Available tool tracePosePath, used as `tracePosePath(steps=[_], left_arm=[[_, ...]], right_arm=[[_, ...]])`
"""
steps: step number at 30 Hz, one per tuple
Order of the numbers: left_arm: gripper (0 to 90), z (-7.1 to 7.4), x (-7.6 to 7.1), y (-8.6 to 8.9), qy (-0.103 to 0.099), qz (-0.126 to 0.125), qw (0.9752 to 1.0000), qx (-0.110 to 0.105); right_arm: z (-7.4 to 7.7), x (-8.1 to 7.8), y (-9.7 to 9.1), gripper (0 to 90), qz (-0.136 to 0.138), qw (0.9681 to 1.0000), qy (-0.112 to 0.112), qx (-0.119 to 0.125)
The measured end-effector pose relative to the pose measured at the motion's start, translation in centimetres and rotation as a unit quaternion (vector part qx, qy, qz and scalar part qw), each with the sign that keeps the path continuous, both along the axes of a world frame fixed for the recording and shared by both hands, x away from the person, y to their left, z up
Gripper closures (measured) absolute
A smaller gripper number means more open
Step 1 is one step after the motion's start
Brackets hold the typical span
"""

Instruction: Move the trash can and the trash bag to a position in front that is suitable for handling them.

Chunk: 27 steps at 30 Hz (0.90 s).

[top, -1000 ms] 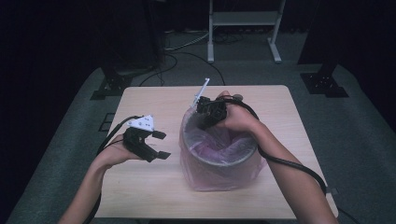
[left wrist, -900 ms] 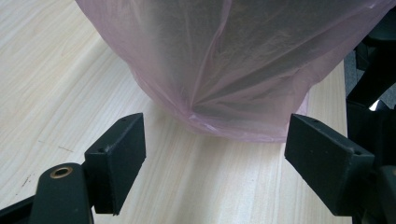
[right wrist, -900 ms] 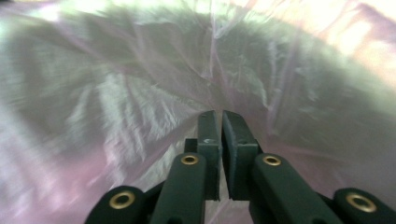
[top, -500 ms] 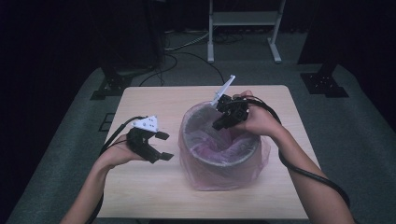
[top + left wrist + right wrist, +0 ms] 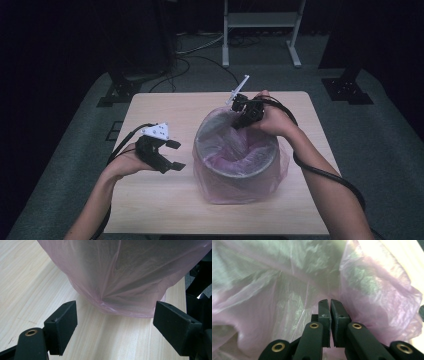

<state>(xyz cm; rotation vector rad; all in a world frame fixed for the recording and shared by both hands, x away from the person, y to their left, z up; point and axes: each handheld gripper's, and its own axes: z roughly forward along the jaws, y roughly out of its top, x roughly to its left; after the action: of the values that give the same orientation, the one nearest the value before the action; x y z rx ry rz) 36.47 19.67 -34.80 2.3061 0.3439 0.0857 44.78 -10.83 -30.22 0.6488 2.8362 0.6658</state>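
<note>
Light falls from above onto the pale tabletop [image 5: 165, 200], while the room around it sinks into near black. The high view is soft and grainy. In the right gripper view the pink bag [image 5: 274, 290] is blurred and shows pale glare at the upper right.

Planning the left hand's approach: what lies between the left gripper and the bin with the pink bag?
Nothing: in the left gripper view, bare wooden table runs from the open left gripper to the bag-covered bin. The high view agrees.
</note>
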Motion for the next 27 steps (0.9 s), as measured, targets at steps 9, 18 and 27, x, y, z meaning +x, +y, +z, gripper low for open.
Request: tracePosePath(steps=[9,18,27], left_arm=[[18.3,0.1,-0.4,0.3,-0.001,0.001,1.0000,-0.001],[18.2,0.2,-0.6,0.2,0.000,-0.001,1.0000,-0.001],[18.2,0.3,-0.7,0.2,0.001,-0.002,1.0000,0.000]], right_arm=[[1.5,-2.0,-0.6,84.4,0.015,0.9992,-0.009,0.037],[1.2,-5.8,1.1,83.5,0.083,0.9936,0.025,0.072],[0.3,-7.2,3.7,83.7,0.127,0.9886,0.046,0.068]])
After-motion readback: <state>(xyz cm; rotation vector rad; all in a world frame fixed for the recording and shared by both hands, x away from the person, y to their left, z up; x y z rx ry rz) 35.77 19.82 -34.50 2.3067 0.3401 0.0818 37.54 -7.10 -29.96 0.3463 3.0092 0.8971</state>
